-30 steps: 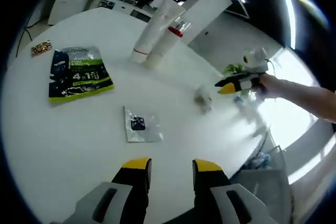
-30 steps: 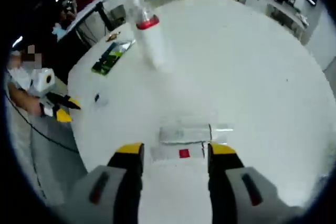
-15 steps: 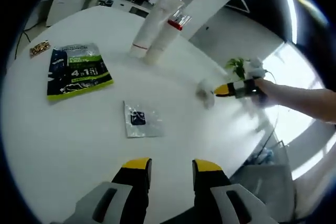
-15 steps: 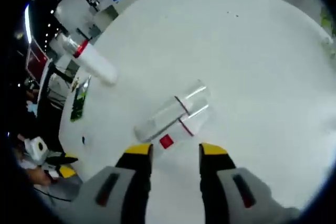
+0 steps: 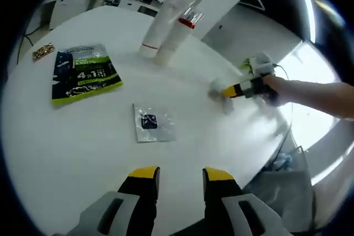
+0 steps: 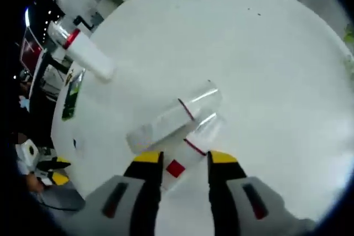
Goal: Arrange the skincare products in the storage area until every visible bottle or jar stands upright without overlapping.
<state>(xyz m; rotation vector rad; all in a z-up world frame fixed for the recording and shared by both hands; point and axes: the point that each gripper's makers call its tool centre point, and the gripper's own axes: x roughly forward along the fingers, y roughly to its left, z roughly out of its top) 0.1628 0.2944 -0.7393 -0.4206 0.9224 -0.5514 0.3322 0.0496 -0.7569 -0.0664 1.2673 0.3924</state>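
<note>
Clear bottles (image 6: 171, 120) lie flat on table (image 6: 265, 53), one between right gripper (image 6: 183, 160) jaws, not clamped; left gripper (image 5: 178, 174) jaws parted, empty.

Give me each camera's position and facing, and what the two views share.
Left gripper view: rides the left gripper, looks across the white table at the green packet, silver sachet and two standing white tubes; own open jaws at the bottom, right gripper with the person's arm at right.
Right gripper view: rides the right gripper, looks down at two clear bottles lying flat; own jaws straddle the nearer one.
Shared: table, tubes, green packet.
</note>
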